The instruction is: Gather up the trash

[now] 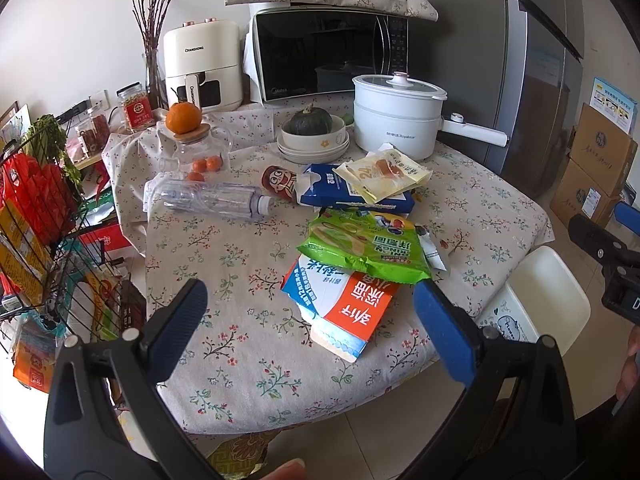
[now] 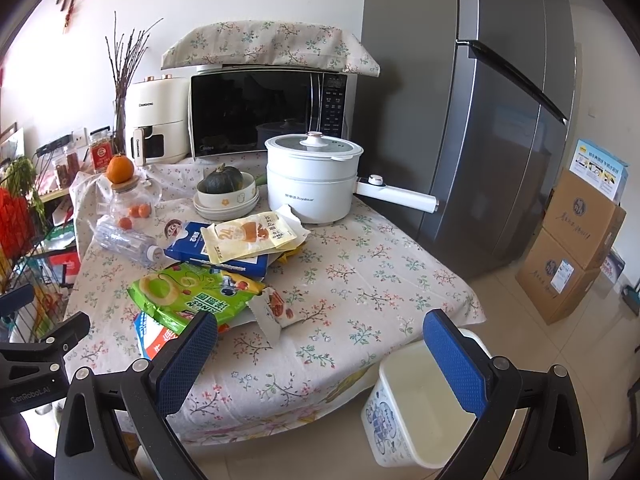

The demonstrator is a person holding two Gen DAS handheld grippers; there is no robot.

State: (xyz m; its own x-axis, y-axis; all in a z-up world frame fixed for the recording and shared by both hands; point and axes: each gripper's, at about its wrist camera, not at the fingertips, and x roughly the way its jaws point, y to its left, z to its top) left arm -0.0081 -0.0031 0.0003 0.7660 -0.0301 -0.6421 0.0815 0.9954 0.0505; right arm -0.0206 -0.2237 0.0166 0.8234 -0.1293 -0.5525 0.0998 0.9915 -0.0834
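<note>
While both your grippers hang wide open and empty, the wrapper pile (image 1: 360, 248) lies on the table (image 1: 240, 360) ahead of the left gripper (image 1: 308, 304) (the nearer one), up-left of the right gripper (image 2: 320, 334), bin (image 2: 420, 408) below the table's right edge.

Floral-cloth table (image 2: 360, 280) w/ crushed clear plastic bottle (image 1: 212, 198), green snack bag (image 1: 368, 246), white electric pot (image 2: 312, 178), stacked bowls (image 2: 226, 200) etc.

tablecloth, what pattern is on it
The tablecloth is pale beige with small flower sprigs in red, green and blue; it shows best in the right wrist view.
</note>
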